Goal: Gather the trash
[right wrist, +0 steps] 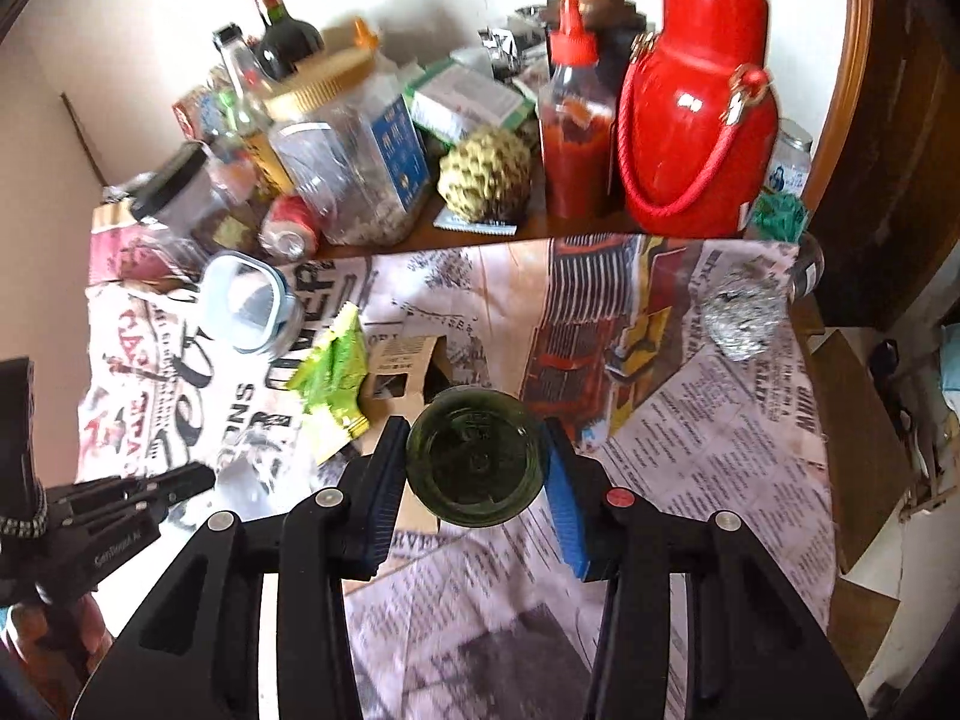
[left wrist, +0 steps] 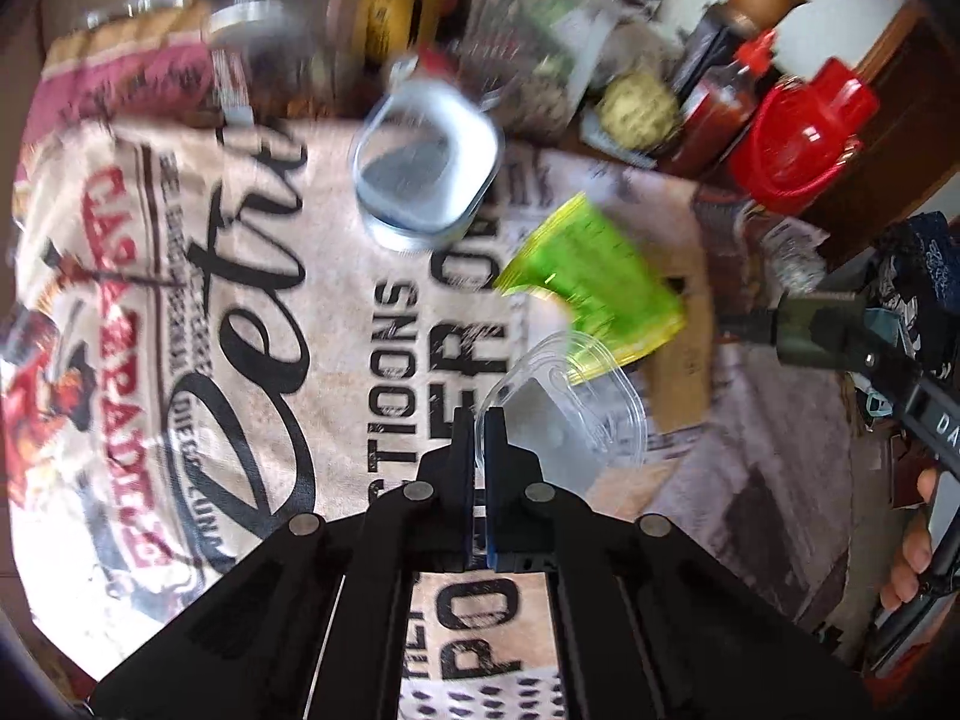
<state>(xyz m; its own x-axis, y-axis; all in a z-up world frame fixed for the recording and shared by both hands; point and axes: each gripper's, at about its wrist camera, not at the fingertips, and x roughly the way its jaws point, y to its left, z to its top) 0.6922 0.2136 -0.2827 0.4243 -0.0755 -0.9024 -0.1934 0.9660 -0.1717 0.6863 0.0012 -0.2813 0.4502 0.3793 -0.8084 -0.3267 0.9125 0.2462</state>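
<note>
My left gripper (left wrist: 479,420) is shut on the rim of a clear plastic lid (left wrist: 576,408), held just above the printed tablecloth (left wrist: 336,324). A green snack wrapper (left wrist: 591,288) lies just beyond the lid; it also shows in the right wrist view (right wrist: 333,369). My right gripper (right wrist: 474,456) is shut on a dark green glass bottle (right wrist: 477,465), seen end-on between the blue pads (right wrist: 564,480). A crumpled foil ball (right wrist: 741,315) lies at the far right of the cloth. The left gripper shows at the left of the right wrist view (right wrist: 180,483).
A clear container with a blue rim (left wrist: 423,162) stands on the cloth, also in the right wrist view (right wrist: 249,303). A small cardboard box (right wrist: 399,375) lies by the wrapper. Behind stand a red jug (right wrist: 696,114), sauce bottle (right wrist: 576,120), custard apple (right wrist: 486,174), plastic jar (right wrist: 348,162) and wine bottle (right wrist: 279,30).
</note>
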